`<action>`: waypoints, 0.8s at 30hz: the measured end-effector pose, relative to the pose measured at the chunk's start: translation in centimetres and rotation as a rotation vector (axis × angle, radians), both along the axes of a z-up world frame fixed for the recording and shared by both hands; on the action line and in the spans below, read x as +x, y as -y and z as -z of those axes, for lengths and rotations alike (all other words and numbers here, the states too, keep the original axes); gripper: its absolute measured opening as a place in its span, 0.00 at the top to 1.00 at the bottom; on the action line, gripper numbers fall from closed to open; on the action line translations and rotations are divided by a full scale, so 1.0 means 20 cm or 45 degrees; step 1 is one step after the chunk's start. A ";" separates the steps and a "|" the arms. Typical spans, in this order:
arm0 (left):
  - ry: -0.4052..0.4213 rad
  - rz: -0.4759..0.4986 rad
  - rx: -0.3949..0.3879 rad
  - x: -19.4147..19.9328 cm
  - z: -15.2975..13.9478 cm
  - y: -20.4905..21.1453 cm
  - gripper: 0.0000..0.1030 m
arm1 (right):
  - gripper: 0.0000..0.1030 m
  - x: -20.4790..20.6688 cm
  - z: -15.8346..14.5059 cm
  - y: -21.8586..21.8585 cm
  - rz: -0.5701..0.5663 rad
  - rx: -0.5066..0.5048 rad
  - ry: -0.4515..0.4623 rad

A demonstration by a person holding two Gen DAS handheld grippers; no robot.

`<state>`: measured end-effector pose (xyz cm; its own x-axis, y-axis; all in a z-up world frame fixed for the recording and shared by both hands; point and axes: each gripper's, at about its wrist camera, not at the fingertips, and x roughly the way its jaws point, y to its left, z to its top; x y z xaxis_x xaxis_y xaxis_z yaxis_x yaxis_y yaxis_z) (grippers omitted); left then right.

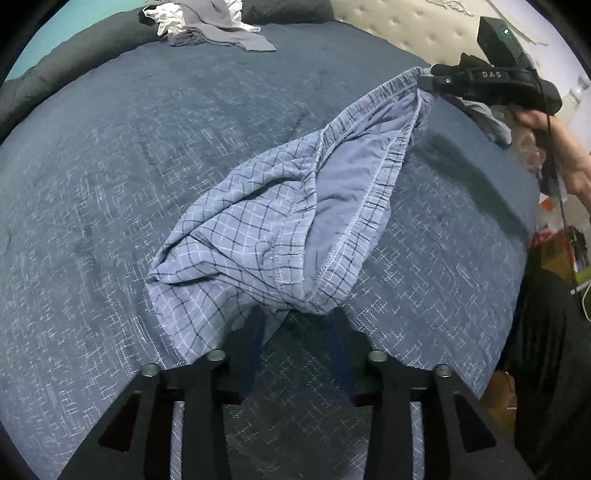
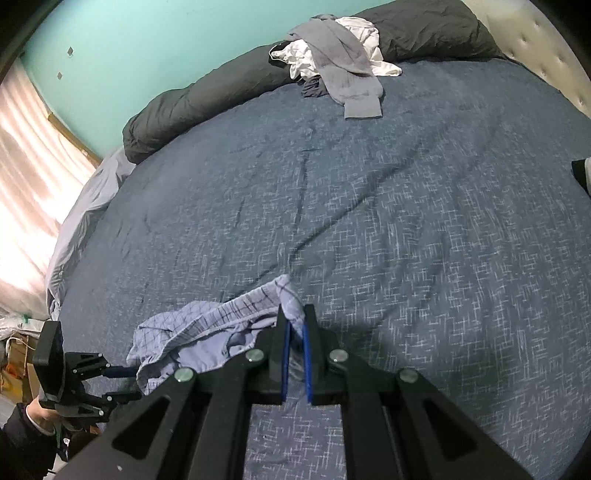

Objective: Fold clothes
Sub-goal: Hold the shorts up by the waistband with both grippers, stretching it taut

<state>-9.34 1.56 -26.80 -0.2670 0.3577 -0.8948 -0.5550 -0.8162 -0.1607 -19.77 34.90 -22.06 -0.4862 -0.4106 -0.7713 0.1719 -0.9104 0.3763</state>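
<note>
A pair of light blue checked shorts (image 1: 280, 221) is stretched over the dark blue bedspread (image 1: 110, 166). In the left wrist view my left gripper (image 1: 295, 317) stands wide open, its fingers on either side of the bunched near end of the waistband. My right gripper (image 1: 424, 79) is shut on the far end of the waistband. In the right wrist view its blue-padded fingers (image 2: 295, 325) pinch the shorts (image 2: 207, 328), and the left gripper (image 2: 122, 384) shows at the lower left, open at the cloth's other end.
A heap of unfolded grey and white clothes (image 2: 340, 62) lies at the far side of the bed, against a rolled dark duvet (image 2: 207, 99). A padded cream headboard (image 1: 413, 26) is at the right. Boxes and clutter (image 1: 554, 251) stand past the bed's edge.
</note>
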 end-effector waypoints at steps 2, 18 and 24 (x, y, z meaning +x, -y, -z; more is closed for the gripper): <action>-0.002 -0.001 -0.011 0.00 0.01 -0.02 0.56 | 0.95 0.00 0.00 0.00 -0.002 0.001 0.002; -0.186 -0.038 -0.055 0.00 -0.06 -0.07 0.76 | 0.95 0.01 0.00 0.00 -0.005 -0.020 -0.005; -0.178 -0.020 0.005 0.00 -0.09 -0.05 0.91 | 0.95 0.02 0.02 0.00 -0.005 -0.026 0.000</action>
